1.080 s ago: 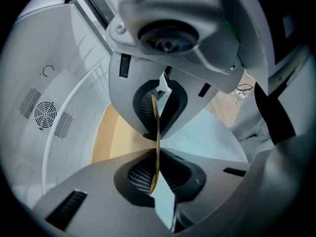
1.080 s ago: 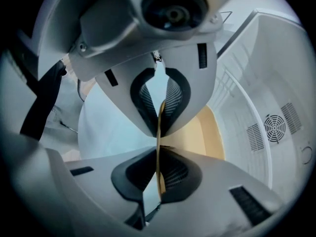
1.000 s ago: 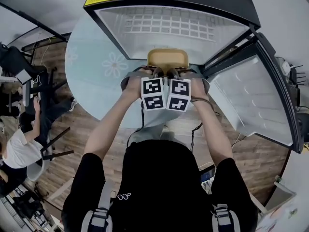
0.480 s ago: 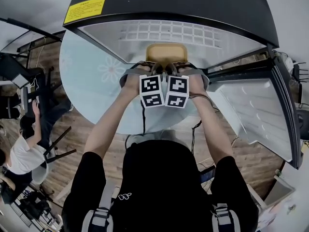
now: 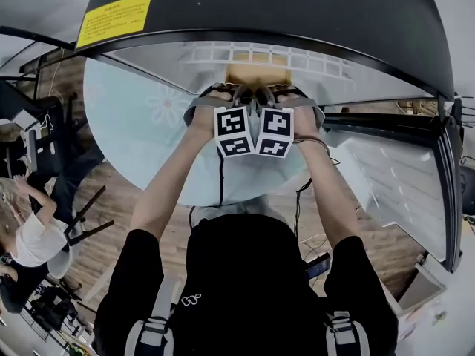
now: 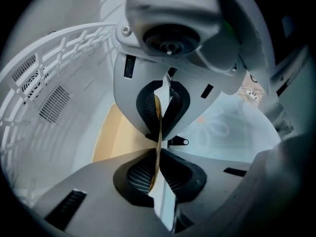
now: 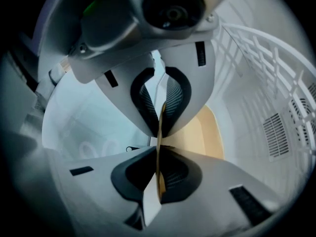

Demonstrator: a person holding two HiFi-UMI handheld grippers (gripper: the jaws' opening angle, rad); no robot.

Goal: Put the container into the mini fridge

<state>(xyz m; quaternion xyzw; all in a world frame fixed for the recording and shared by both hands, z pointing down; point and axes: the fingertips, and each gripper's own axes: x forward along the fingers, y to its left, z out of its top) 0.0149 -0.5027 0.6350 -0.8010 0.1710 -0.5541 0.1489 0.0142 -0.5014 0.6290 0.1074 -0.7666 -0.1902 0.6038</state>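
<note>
A tan shallow container [image 5: 256,75] lies inside the open mini fridge [image 5: 260,13], mostly hidden under the fridge's black top. My left gripper [image 5: 242,95] and right gripper [image 5: 266,95] are side by side at its near rim. In the left gripper view, the container [image 6: 111,137] stretches away over the fridge floor. Its thin rim runs between the pads of the left gripper [image 6: 157,142], whose jaws are opening while the pads still touch the rim. In the right gripper view, the right gripper [image 7: 160,142] is shut on the rim of the container [image 7: 202,132].
A white wire shelf [image 5: 260,54] spans the fridge above the container. The fridge door [image 5: 401,176] stands open to the right. The fridge rests on a round pale-blue table [image 5: 141,124] with flower prints. A seated person [image 5: 30,228] and chairs are on the wooden floor at left.
Both grippers have moved forward with the container, which has gone deeper into the fridge and now shows only as a strip under the black top.
</note>
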